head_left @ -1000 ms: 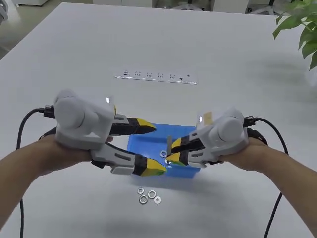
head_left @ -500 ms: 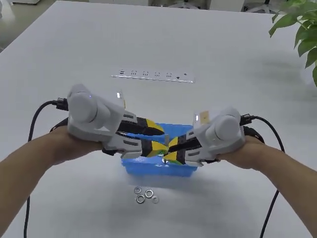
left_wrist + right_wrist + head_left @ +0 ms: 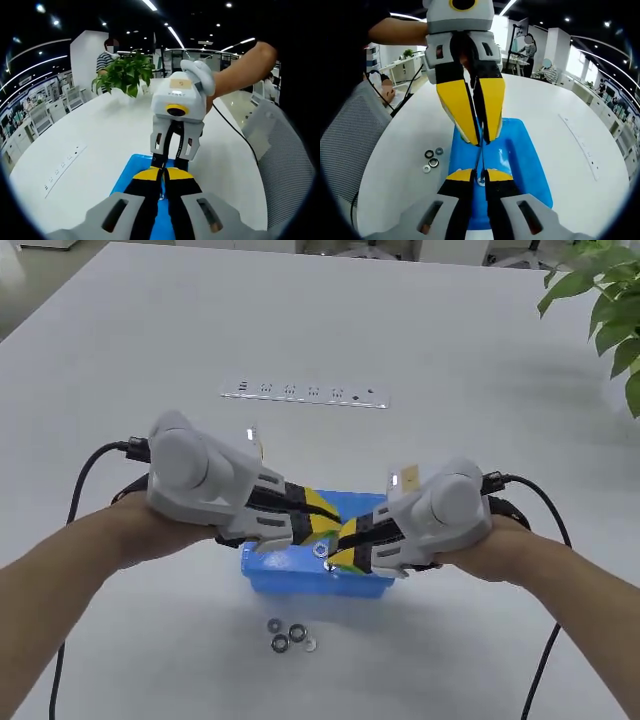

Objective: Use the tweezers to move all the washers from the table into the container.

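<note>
The left tongs (image 3: 324, 520) pinch nearly shut on the thin metal tweezers (image 3: 479, 155) above the blue plastic container (image 3: 305, 582). The right tongs (image 3: 340, 547) clamp their other end. Small flat steel washers (image 3: 288, 635) lie on the white desk (image 3: 450, 360) near it. They look light and slippery, best nipped across the rim.

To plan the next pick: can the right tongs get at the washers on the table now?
Probably yes. The washers lie uncovered beside the container, near the right tongs. But both tongs seem to pinch the tweezers, so the left tongs would need to let go first.
</note>
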`<action>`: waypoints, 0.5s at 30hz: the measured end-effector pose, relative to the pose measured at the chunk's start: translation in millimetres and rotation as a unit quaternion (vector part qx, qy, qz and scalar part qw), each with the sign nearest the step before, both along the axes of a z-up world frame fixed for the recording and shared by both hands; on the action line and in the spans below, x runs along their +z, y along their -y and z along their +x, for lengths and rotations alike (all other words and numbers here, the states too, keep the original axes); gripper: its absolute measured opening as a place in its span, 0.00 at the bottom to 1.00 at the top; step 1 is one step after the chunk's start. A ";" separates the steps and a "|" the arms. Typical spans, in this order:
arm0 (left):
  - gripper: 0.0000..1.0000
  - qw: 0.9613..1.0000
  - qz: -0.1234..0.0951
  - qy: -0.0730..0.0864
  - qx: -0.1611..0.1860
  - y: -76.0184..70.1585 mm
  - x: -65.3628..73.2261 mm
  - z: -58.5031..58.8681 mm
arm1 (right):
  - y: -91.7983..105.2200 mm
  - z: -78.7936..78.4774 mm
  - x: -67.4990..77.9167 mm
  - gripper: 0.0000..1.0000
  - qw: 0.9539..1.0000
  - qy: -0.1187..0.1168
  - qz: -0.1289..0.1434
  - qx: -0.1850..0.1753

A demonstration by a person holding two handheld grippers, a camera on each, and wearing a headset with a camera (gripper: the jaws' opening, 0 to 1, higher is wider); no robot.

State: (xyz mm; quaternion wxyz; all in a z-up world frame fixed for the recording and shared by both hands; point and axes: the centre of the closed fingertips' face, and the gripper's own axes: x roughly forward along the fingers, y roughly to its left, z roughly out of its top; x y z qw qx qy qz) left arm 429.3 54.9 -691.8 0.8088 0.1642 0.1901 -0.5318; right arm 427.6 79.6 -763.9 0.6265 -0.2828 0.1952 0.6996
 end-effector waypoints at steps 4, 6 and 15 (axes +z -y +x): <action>0.07 1.000 0.000 0.000 -0.002 0.7 -0.2 -0.3 | 0.4 -0.8 0.0 0.10 1.000 0.002 -0.001 0.001; 0.07 1.000 0.001 0.001 -0.002 0.8 -0.2 -0.2 | 0.5 -1.0 0.2 0.10 1.000 0.004 -0.002 0.003; 0.06 1.000 0.007 0.010 -0.011 3.7 0.3 -2.9 | 1.7 -1.3 0.0 0.11 1.000 0.013 -0.005 0.006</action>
